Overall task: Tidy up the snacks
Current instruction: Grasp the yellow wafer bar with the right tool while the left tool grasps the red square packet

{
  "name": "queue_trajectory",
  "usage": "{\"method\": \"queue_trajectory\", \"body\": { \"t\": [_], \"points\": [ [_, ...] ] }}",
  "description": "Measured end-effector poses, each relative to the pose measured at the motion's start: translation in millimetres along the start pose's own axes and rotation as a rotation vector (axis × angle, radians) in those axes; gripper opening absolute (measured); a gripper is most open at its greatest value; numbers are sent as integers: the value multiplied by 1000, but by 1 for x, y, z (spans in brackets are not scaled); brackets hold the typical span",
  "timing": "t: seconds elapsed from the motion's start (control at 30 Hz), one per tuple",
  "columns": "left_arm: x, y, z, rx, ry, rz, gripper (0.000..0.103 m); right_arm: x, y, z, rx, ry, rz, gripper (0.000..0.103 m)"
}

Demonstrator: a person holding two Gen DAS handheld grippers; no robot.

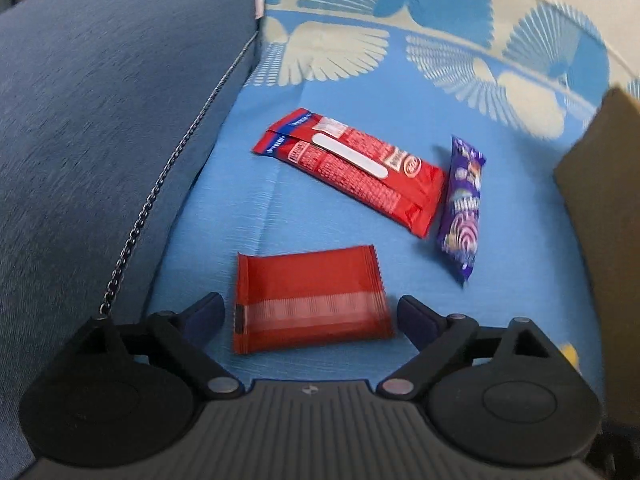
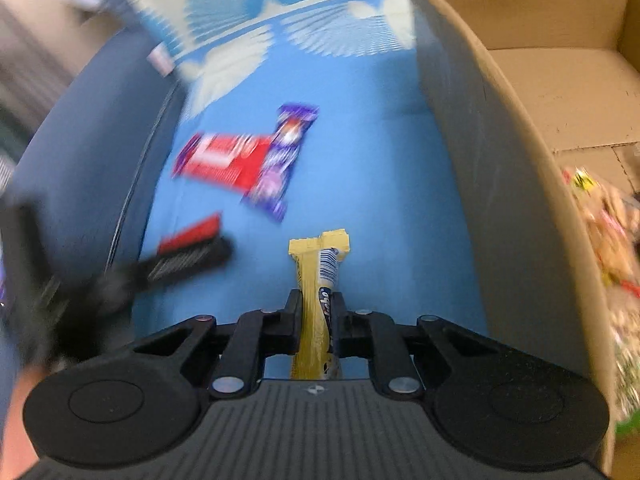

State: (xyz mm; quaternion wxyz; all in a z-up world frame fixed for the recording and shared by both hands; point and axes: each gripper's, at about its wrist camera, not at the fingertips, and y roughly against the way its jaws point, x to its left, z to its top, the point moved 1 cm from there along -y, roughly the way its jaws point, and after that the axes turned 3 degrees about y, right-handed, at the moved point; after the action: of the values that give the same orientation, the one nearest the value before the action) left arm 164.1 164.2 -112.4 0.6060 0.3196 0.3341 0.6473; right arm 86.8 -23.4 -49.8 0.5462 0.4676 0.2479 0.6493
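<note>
In the left wrist view my left gripper [image 1: 310,314] is open, its fingers either side of a small red snack packet [image 1: 308,300] lying on the blue bedsheet. Beyond it lie a long red biscuit pack [image 1: 352,168] and a purple snack pack [image 1: 462,208]. In the right wrist view my right gripper [image 2: 318,312] is shut on a yellow snack bar [image 2: 320,280], held above the sheet just left of the cardboard box [image 2: 500,152]. The red pack [image 2: 224,160], purple pack [image 2: 280,160] and left gripper [image 2: 188,258] appear blurred there.
A dark blue cushion [image 1: 100,120] lies along the left. The open cardboard box also shows at the right edge of the left wrist view [image 1: 600,200]; it holds several snacks [image 2: 608,232] at its near end. The blue patterned sheet [image 1: 360,60] covers the surface.
</note>
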Motion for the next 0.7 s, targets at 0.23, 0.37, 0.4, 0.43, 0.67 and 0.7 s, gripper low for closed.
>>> {"method": "queue_trajectory", "body": {
  "t": [0.23,0.37,0.4,0.43,0.67,0.7],
  "points": [
    [0,10,-2,-27,-39,-2,72,5,7,-43,-37,167,-1,15],
    [1,21,0,-27,-41,-24,67,6,-5,-45,-35,184,6,15],
    [2,25,1,-28,-44,-30,67,6,-6,-46,-39,197,2,16],
    [2,28,2,-26,-40,-40,67,6,-5,-45,-45,205,-2,16],
    [3,33,-4,92,-44,-122,68,8,-1,-49,-44,287,-30,35],
    [1,31,-6,103,-58,-120,68,7,-1,-51,-38,299,-41,36]
  ]
}}
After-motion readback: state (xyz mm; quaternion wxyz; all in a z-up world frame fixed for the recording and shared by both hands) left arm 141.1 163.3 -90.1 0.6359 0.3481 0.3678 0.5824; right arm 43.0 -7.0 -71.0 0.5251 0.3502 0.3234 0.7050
